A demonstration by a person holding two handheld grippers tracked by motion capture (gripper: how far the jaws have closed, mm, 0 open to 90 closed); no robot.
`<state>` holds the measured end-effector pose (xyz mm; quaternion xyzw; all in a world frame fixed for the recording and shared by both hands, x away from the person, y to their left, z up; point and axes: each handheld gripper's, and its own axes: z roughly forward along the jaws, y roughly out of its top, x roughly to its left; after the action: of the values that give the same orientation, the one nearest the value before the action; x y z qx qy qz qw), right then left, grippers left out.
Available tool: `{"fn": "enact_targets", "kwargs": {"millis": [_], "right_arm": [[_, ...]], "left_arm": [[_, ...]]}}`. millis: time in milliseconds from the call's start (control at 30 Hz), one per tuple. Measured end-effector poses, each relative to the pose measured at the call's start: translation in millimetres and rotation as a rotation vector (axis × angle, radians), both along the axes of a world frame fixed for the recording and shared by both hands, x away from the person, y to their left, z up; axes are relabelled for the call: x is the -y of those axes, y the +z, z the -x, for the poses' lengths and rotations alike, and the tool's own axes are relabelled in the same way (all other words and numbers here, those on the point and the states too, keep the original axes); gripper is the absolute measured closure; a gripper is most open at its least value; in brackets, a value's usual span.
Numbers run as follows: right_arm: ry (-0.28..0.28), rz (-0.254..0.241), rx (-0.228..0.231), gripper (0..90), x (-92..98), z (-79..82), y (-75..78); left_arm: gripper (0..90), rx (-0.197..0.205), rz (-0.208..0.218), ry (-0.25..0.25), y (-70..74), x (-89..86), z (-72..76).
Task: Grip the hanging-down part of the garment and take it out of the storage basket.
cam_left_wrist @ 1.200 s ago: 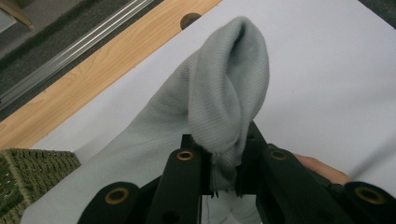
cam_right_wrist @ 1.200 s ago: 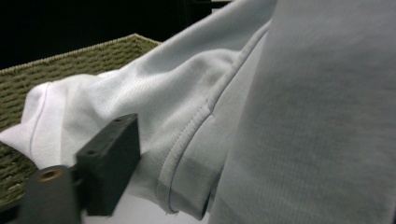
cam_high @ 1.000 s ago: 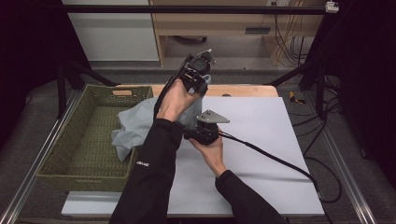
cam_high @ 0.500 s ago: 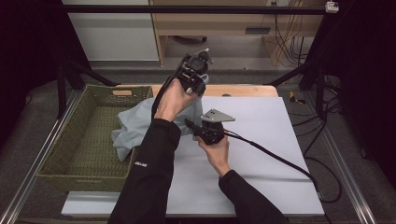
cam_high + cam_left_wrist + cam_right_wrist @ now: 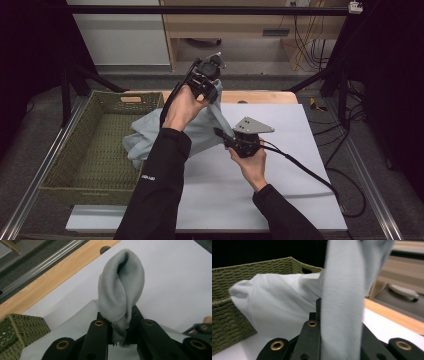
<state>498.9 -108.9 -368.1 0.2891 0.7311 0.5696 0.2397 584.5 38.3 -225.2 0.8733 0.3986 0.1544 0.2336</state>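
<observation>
1. While the person is standing at the near edge of the table, the left gripper [image 5: 214,92] is being held up high above the far side of the white tabletop [image 5: 280,200], with its jaws clenched on the ribbed cuff of a pale grey garment [image 5: 200,131].
2. Seen along the left gripper's own jaws, that cuff [image 5: 121,293] is bulging out past the tips as a folded loop, and the fabric is being pinched tightly between the two black jaws.
3. Lower down and nearer the person, the right gripper [image 5: 220,134] is pointing toward the basket side, and its jaws are closed on a stretch of the same garment.
4. From the right gripper view, a taut band of the grey cloth [image 5: 344,315] is running upward between the jaws, which are pressing on it from both sides; the right jaws have just been closing on this cloth.
5. Between the two grippers the sleeve is hanging in a sloping line, from the raised left gripper down to the right one.
6. Most of the garment is lying bunched on the table's left part, and it is draping over the right rim of the green woven basket [image 5: 75,155], partly inside it.
7. That basket is sitting at the left edge of the table, just beside the white surface, with its handle slot facing the far side.
8. A black cable [image 5: 310,172] is trailing from the right gripper across the tabletop and off toward the right.
</observation>
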Motion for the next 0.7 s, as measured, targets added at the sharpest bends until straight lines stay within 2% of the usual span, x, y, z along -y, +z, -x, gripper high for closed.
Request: {"fn": "enact_targets", "kwargs": {"millis": [133,300,433,700], "right_arm": [[-0.022,0.01,0.005,86.5,18.0,5.9,7.3],[-0.035,0.049,0.035,86.5,29.8,13.3,13.9],[-0.045,0.051,0.03,86.5,37.4,14.8,15.8],[-0.109,0.073,0.048,86.4,57.3,17.6,22.5]], "left_arm": [[81.2,-0.007,0.012,-0.018,-0.8,2.1,1.2],[81.1,-0.004,0.012,-0.04,-1.0,11.4,6.9],[81.1,-0.004,0.007,-0.054,0.6,14.4,10.3],[81.1,-0.01,0.017,-0.072,1.3,16.1,15.1]]}}
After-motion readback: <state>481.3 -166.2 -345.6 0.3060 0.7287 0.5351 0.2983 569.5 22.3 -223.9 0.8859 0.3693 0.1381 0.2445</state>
